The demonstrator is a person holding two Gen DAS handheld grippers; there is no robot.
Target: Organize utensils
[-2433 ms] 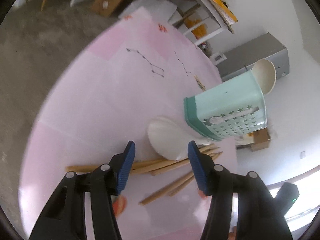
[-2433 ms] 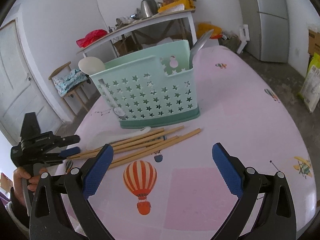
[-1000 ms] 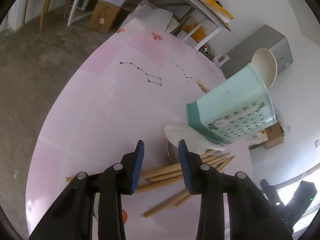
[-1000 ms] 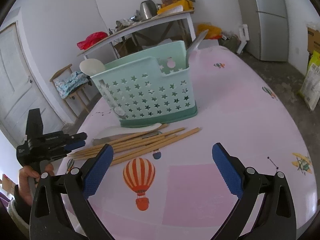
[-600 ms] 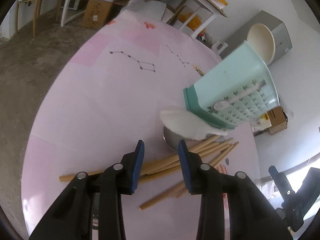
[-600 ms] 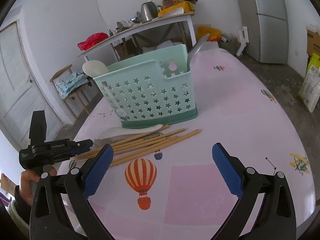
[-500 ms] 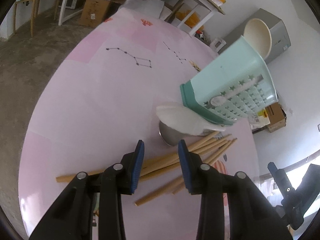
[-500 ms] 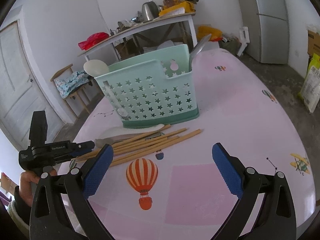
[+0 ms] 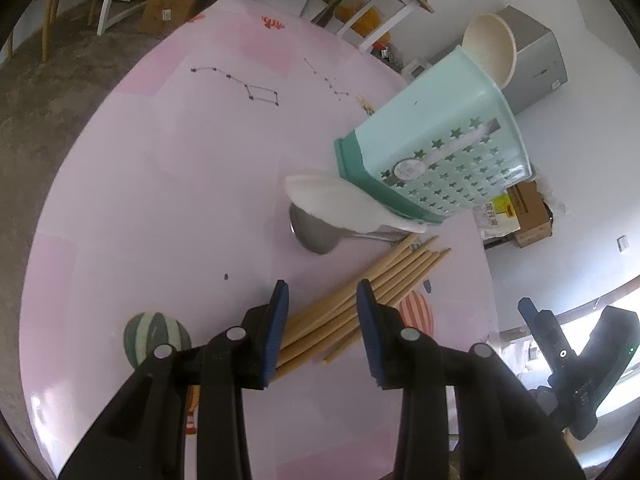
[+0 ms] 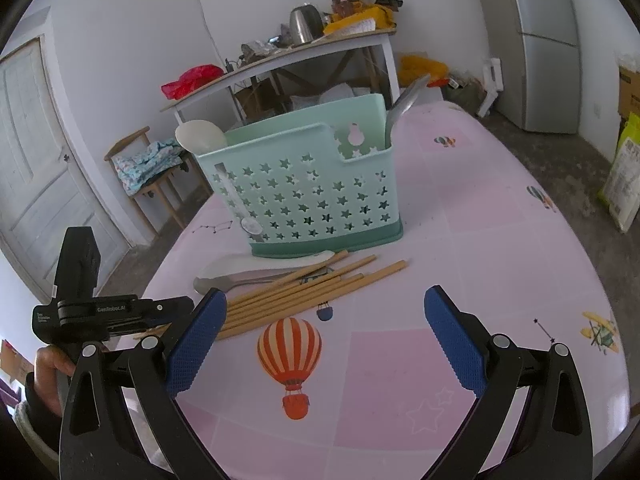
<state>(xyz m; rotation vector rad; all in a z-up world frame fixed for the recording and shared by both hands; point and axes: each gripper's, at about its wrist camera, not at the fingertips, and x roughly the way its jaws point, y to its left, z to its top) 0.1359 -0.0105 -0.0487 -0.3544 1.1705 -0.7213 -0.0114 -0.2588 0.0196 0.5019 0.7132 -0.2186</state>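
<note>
Left wrist view: we see the left gripper (image 9: 320,312) with its blue-padded jaws partly open, straddling the near ends of a bundle of light wooden chopsticks (image 9: 360,292) that lies on the pink printed tablecloth (image 9: 160,180); the pads do not appear to press on the sticks, so we judge nothing is held. Just in front of the mint-green star-perforated plastic utensil basket (image 9: 436,160) lie a white plastic rice paddle (image 9: 340,200) and, partly beneath it, a steel spoon (image 9: 316,236); a cream round paddle (image 9: 488,48) stands in the basket's far end. We judge the main risk to be a partial pinch: closing here could catch only some sticks, scattering or fanning the rest, or roll them toward the table edge. Whether the pads touch the cloth is hidden by the fingers themselves. Right wrist view: the right gripper (image 10: 324,328) is wide open and empty, hovering over the cloth well in front of the basket (image 10: 312,200), above a red striped balloon print. The chopsticks (image 10: 304,288) lie just in front of the basket; the left gripper (image 10: 168,312) reaches their left ends, but the right gripper's near finger covers its tips, so contact cannot be told. A grey metal utensil (image 10: 404,108) rises from the basket's right end; its lower part is hidden.
</note>
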